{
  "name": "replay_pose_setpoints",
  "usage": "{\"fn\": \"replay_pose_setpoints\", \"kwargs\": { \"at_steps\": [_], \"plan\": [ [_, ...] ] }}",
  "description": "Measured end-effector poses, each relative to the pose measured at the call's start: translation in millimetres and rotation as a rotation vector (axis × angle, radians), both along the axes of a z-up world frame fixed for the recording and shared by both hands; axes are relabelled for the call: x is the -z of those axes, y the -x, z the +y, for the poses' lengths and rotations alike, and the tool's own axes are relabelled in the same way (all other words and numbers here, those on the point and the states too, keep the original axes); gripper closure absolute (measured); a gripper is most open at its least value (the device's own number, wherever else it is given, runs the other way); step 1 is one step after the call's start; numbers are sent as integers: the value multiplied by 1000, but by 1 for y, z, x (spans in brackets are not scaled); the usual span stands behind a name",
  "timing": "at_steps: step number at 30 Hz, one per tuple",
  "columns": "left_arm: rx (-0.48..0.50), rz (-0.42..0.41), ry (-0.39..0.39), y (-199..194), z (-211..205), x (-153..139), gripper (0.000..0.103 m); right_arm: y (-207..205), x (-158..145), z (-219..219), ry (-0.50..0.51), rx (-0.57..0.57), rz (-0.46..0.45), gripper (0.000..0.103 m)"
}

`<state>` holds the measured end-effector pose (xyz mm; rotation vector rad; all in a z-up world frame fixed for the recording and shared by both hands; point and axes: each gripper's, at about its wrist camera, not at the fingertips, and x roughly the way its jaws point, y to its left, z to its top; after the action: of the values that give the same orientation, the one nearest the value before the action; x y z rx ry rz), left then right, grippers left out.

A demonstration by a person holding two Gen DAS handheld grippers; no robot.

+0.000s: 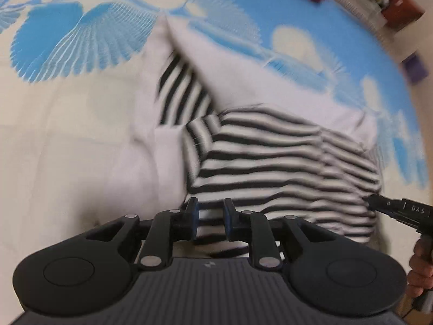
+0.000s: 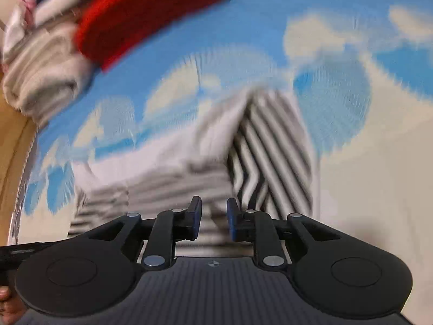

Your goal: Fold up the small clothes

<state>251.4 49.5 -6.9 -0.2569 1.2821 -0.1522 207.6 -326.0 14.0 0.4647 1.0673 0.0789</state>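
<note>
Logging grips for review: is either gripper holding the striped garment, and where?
Neither: left gripper and right gripper stand open over the striped garment, pads apart.

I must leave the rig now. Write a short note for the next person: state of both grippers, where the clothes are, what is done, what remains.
Left gripper: jaws slightly apart, nothing pinched, over the near edge of the striped garment.
Right gripper: the same, jaws apart, holding nothing, above the same garment.
Garment: on the blue and cream bedsheet, partly folded, white parts turned over the stripes.
Other clothes: red item and a rolled beige item at the bed's far edge.
Left: finish folding the striped garment. Pictures are blurred, so check the fold.
</note>
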Motion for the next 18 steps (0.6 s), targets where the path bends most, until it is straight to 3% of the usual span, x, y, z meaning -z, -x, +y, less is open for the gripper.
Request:
{"fn": "replay_pose_setpoints", "kwargs": {
  "at_steps": [2,5,7,8,11,14,18],
  "plan": [
    [14,-42,7,1,0,-9,83,-2,22,2,70,1,110,82],
    [25,-100,31,5,0,-17,82,0,16,1,77,-1,58,82],
    [40,-45,3,8,-1,1,82,6,11,4,70,-19,0,81],
    [54,-18,-28,11,-1,9,83,7,15,5,84,-22,12,81],
    [37,-96,-75,23,2,-15,82,12,20,5,128,20,56,81],
    [51,-290,-71,54,6,-69,81,31,-23,6,126,47,-46,79],
    [87,-473,-167,101,11,-127,81,77,-106,4,124,58,-267,79]
  ]
}}
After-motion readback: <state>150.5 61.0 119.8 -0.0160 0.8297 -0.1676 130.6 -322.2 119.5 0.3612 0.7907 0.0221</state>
